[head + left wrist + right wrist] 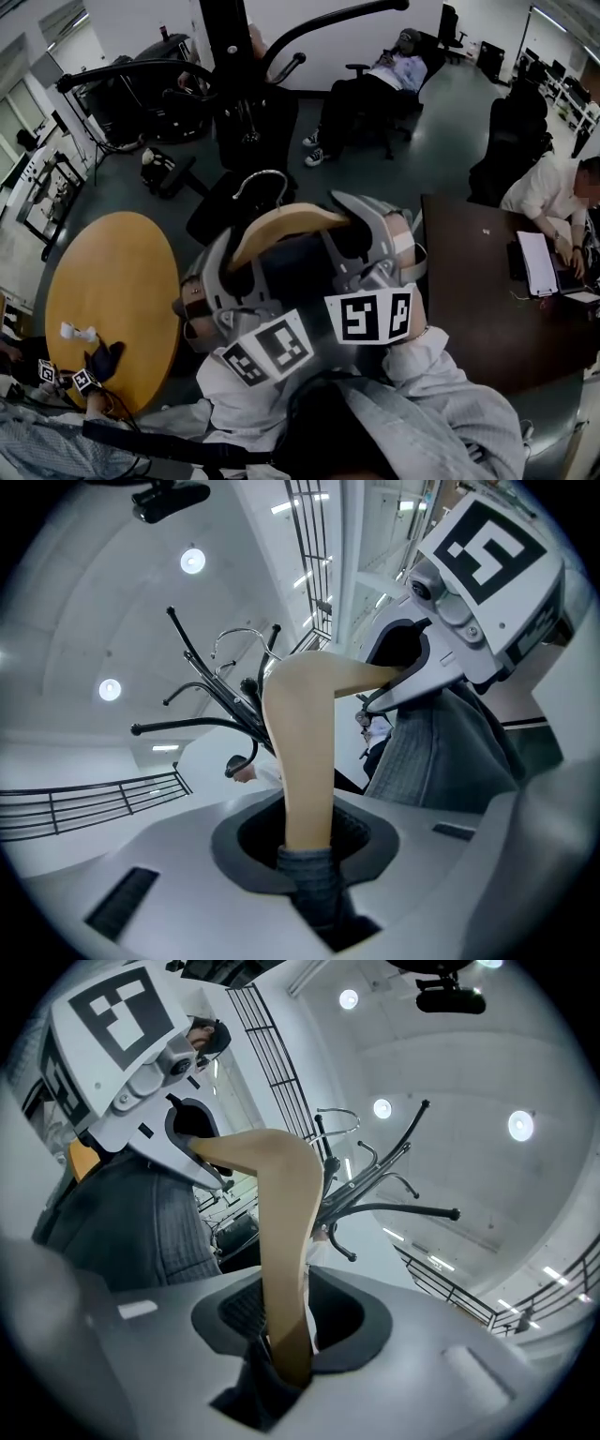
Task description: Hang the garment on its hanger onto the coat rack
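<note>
A pale wooden hanger (281, 223) with a metal hook (262, 178) carries a dark grey garment (291, 267). I hold it up just below the black coat rack (230, 84). My left gripper (232, 267) is shut on the hanger's left arm (305, 752), with garment cloth (314, 883) pinched in beside the wood. My right gripper (375, 234) stands round the right arm (281, 1232), with a thin gap showing between the wood and one pad, so it is open. The rack's curved black prongs (202, 726) fan out beyond the hook (339, 1115).
A round yellow-brown table (112, 300) lies at the lower left. A dark desk (487, 309) stands at the right, with a person working at it. Another person (375, 84) sits in a chair behind the rack, and black office chairs (516, 141) stand nearby.
</note>
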A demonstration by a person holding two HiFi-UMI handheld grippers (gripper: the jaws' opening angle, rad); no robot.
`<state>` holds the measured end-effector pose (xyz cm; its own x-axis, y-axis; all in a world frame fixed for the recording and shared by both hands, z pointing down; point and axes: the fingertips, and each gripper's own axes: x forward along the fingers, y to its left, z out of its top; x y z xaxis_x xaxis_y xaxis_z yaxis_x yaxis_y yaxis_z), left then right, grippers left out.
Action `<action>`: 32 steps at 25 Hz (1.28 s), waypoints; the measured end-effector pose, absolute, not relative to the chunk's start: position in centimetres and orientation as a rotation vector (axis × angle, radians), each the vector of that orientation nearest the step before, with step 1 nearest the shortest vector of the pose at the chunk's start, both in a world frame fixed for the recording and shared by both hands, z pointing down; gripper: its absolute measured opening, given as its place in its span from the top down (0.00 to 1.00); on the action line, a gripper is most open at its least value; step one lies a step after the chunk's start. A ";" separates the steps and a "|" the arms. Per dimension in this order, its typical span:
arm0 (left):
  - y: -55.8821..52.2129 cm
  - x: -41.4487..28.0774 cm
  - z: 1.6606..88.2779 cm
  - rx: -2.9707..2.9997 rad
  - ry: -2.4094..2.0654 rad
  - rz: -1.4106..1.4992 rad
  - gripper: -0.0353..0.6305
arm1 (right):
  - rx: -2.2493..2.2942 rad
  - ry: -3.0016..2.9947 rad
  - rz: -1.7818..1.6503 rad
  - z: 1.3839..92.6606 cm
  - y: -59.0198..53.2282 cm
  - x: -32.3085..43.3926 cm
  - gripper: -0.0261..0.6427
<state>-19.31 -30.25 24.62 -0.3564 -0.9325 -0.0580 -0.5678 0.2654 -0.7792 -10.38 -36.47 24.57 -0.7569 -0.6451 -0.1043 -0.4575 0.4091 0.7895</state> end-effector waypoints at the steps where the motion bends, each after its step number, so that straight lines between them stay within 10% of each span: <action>1: -31.0 -19.7 24.2 -1.352 2.018 -0.916 0.86 | 0.982 -2.445 -1.272 24.1 -37.2 -10.7 0.81; 32: -40.9 -26.8 27.8 -1.371 2.070 -1.042 0.86 | 0.824 -2.525 -1.142 28.0 -47.5 -18.3 0.80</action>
<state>-26.80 -40.85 27.78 -0.4082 -0.9120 0.0415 -0.5764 0.2222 -0.7864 -18.32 -47.55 27.99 -0.8090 -0.5878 -0.0050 -0.3920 0.5331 0.7498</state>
